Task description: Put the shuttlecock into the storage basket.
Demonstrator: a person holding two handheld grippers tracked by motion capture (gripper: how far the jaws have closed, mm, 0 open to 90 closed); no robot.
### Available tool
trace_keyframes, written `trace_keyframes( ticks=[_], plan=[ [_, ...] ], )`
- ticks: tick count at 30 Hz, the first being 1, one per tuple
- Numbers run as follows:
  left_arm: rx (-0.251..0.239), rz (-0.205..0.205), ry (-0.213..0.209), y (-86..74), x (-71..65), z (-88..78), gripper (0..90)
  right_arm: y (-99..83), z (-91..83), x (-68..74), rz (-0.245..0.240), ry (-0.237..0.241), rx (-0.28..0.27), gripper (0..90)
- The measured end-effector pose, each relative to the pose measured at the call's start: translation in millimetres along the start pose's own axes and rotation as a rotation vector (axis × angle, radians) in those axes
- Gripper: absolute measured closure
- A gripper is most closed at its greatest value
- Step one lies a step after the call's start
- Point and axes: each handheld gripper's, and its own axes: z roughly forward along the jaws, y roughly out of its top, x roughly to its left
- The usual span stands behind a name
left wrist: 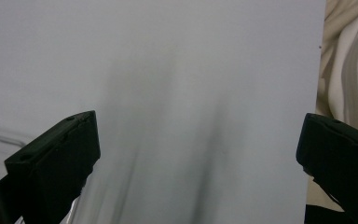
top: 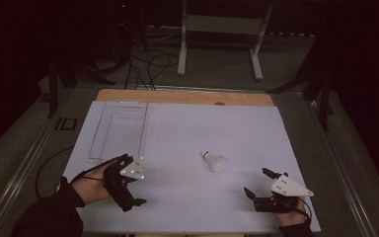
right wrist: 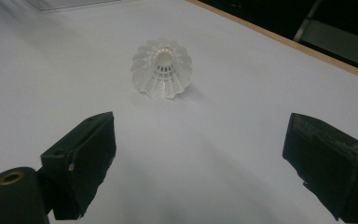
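Now shuttlecock (top: 213, 161) lies tilted — cork up-left, skirt toward right tool (top: 259, 183).

Shuttlecock (right wrist: 161, 69): translucent white plastic, ribbed skirt w/ a smooth cap. Under it, table cover (top: 237, 133) looks matt, smooth, paper-like. Left of shuttlecock, tray (top: 120, 129) is clear glossy plastic. Gripper pads (right wrist: 91, 154) matt black, rough.

The high view looks forward and down over the whole tabletop (top: 187, 128). The right gripper view sits low, facing the shuttlecock (right wrist: 162, 68) at 12 o'clock, shared with the high view. The left gripper view hovers close over bare tabletop, edge at 3 o'clock.
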Motion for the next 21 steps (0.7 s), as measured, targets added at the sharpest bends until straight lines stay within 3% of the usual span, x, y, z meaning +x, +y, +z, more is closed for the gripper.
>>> trace_keyframes(
  ticks=[21],
  plan=[
    [0.049,0.150,-0.077,25.8,3.2,10.2,0.2,-0.1,0.0,0.1,-0.001,0.001,0.000,9.6]
  ],
)
